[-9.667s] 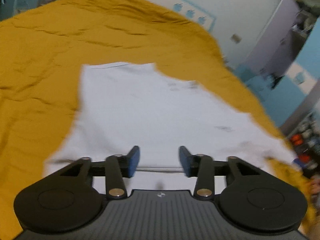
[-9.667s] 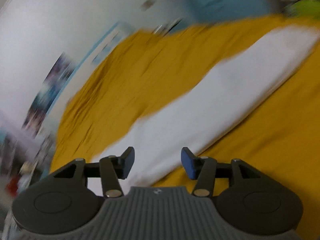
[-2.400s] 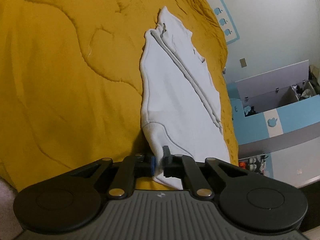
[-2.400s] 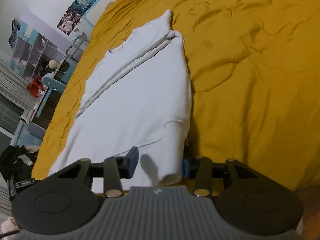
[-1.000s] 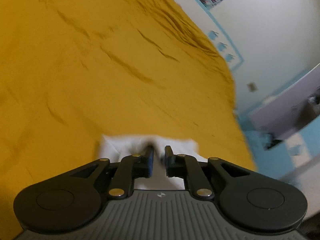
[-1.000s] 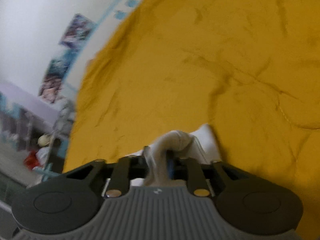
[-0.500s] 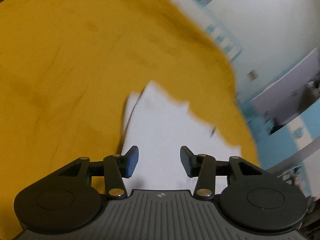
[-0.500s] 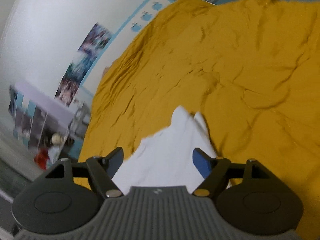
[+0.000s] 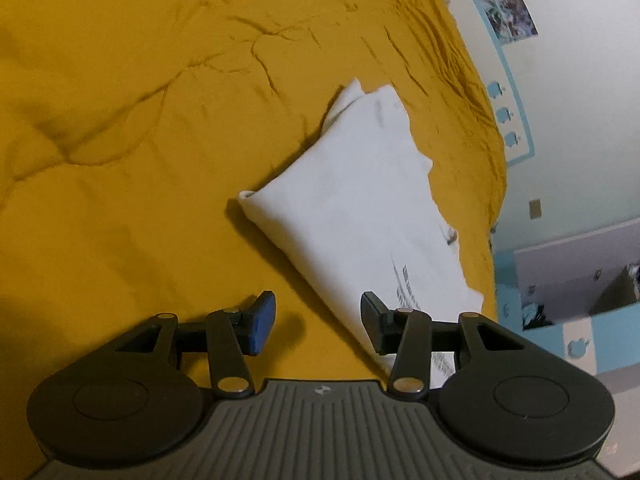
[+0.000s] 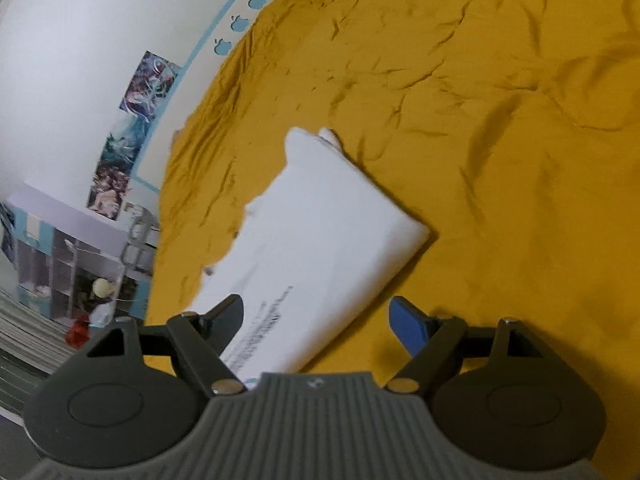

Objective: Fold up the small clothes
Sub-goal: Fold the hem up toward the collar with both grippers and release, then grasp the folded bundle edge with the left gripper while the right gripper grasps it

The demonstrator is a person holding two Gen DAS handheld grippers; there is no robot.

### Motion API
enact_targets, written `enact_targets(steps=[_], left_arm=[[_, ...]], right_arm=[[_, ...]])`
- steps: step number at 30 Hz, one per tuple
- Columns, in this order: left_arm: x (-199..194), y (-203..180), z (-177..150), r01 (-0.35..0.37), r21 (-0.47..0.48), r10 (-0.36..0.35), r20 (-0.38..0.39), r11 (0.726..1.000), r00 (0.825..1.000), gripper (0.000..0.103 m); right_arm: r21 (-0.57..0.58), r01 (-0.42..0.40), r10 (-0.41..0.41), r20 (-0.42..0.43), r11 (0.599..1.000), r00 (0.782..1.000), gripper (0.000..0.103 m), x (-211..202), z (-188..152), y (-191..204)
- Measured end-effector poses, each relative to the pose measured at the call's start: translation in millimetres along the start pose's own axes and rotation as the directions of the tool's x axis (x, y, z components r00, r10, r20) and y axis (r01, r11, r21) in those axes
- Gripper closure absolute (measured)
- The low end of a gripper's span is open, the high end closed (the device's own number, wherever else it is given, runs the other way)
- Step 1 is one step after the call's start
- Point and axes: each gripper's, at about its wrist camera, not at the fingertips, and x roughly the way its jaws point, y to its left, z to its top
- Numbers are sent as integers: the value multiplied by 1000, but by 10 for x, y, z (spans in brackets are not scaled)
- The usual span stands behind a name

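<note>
**White garment folded on the bed, both tools let go**

The white garment lay as a compact folded packet on the yellow bed cover, w/ printed text lines showing near its closer end. One long side looked like a clean rounded fold; the other side was uneven, w/ layers peeking out, and one small corner stuck out at the far end.

The left tool was open and gripped nothing; its right finger stood over the near corner of the garment, but I could not tell if it touched. The right tool was wide open, its jaws had just been opening, and the near end of the garment lay under the gap w/o being pinched.

In my judgement the fold step was just finished and this was the release. The next move probably called for tidying the uneven edge, or one more fold across the packet, approx. at the middle.

Around the packet the cover was free on all sides, only wrinkled. The bed edge and wall were beyond the uneven side, so more room was on the other side.
</note>
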Motion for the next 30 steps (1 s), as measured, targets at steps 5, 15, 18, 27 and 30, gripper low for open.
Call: enact_targets(steps=[5, 15, 18, 27, 30], left_arm=[[214, 96, 65, 14, -86, -12, 19, 996, 1000, 50], [573, 44, 207, 88, -172, -79, 59, 981, 995, 45], [590, 21, 210, 87, -180, -77, 63, 980, 995, 45], [288, 16, -42, -1, -200, 33, 157, 980, 987, 47], [347, 92, -14, 41, -241, 6, 192, 970, 981, 46]], right_arm=[[38, 12, -12, -9, 999, 1000, 27, 220, 3, -150], [112, -8, 1, 67, 994, 998, 25, 663, 104, -160], [96, 4, -13, 87, 995, 996, 24, 726, 101, -110], [109, 6, -15, 83, 994, 996, 26, 699, 111, -109], [101, 9, -17, 82, 995, 996, 26, 711, 113, -101]])
